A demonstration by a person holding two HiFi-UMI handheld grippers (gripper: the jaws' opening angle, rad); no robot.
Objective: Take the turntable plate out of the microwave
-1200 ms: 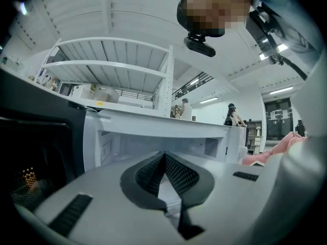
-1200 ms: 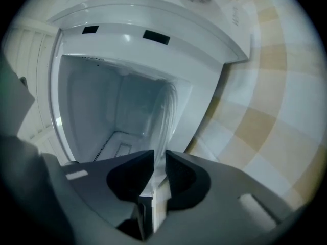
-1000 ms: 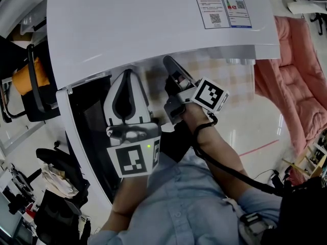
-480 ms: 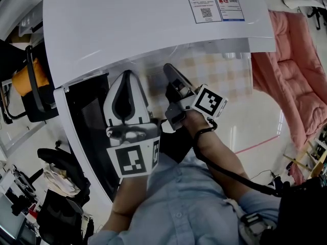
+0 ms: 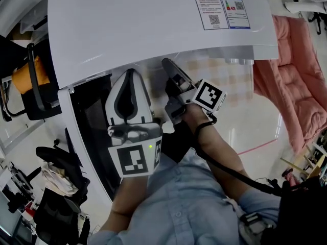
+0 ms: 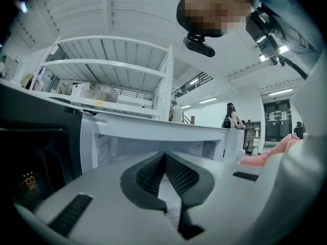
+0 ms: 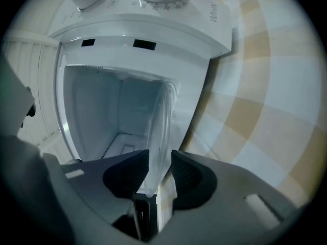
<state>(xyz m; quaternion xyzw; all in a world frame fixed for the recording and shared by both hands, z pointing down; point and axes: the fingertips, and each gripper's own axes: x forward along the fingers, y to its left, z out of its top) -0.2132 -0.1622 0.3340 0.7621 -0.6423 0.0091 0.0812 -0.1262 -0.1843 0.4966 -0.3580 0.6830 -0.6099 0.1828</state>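
The white microwave (image 5: 153,29) fills the top of the head view, its door (image 5: 87,131) swung open at the left. The clear glass turntable plate (image 7: 162,131) stands on edge in the right gripper view, reaching out of the white cavity (image 7: 102,116). Its rim lies between the pads of my right gripper (image 7: 160,162), whose jaws are opening, with a thin gap on each side of the glass. In the head view the right gripper (image 5: 166,63) points in under the microwave's front. My left gripper (image 5: 129,73) is beside it, shut and empty, facing the cavity (image 6: 153,147).
A beige and white checked cloth (image 5: 225,75) covers the table under the microwave, also seen as the cloth (image 7: 255,111) in the right gripper view. Pink fabric (image 5: 301,86) lies at the right. A black chair (image 5: 30,80) and clutter stand at the left.
The head view swayed slightly left and back. Both grippers stay at the microwave's opening in about the same places.
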